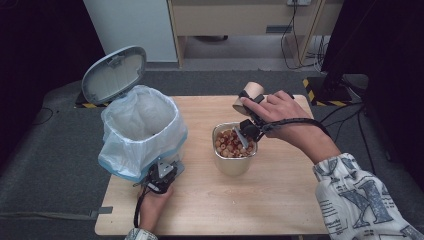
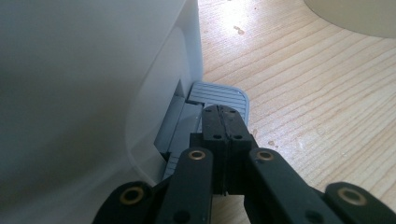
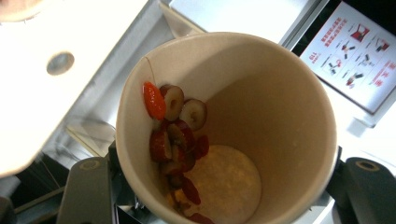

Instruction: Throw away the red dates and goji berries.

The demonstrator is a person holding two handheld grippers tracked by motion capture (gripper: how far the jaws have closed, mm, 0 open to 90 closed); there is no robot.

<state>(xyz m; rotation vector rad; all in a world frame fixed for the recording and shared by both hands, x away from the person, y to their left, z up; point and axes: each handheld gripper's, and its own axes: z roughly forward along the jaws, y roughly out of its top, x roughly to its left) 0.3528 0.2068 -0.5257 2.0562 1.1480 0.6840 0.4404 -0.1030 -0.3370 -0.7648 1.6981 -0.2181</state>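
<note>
Clearly the left hand-held gripper (image 2: pixel 223 122), jaws fully shut and holding nothing, is pressing the bin's pedal (image 2: pixel 219 95) just beneath its tips, propping the lid (image 1: pixel 114 74) up. The right hand-held gripper (image 1: pixel 248 114) is clamping a paper cup (image 3: pixel 229 126), tipped on its side, mouth facing away from the metal pot (image 1: pixel 234 148) directly below it, fruit slices (image 3: pixel 175 135) clinging inside.
</note>
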